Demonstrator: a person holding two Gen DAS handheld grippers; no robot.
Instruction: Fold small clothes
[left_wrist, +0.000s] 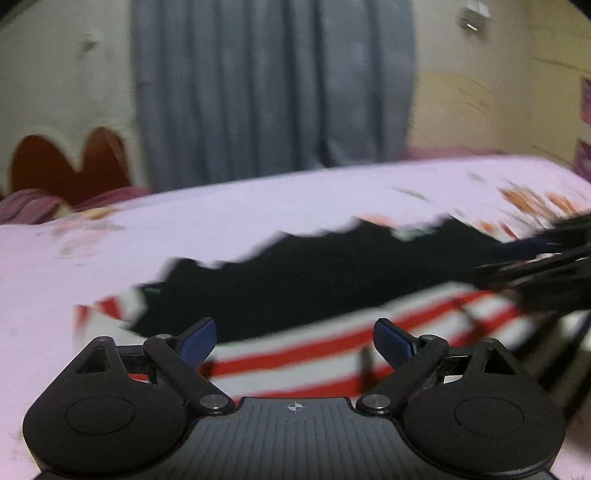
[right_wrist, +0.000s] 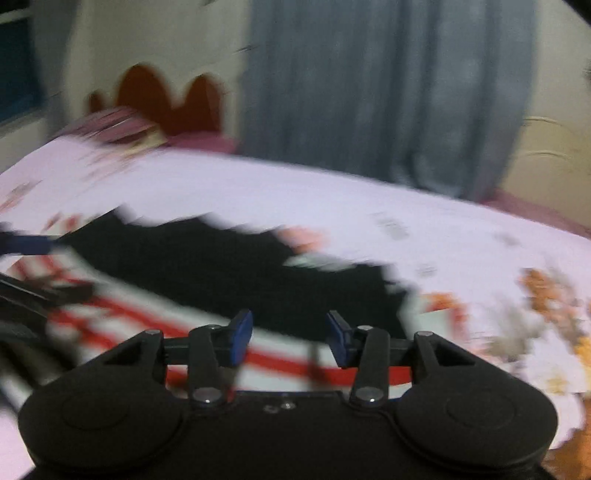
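Note:
A small garment lies flat on the bed, black on its far part and red-and-white striped on its near part. It also shows in the right wrist view, black above stripes. My left gripper is open and empty, just above the striped edge. My right gripper is open and empty over the stripes; it shows at the right edge of the left wrist view. Both views are blurred by motion.
The bed sheet is pale pink with orange flower prints. A grey curtain hangs behind the bed. A red scalloped headboard and striped pillow sit at the far left.

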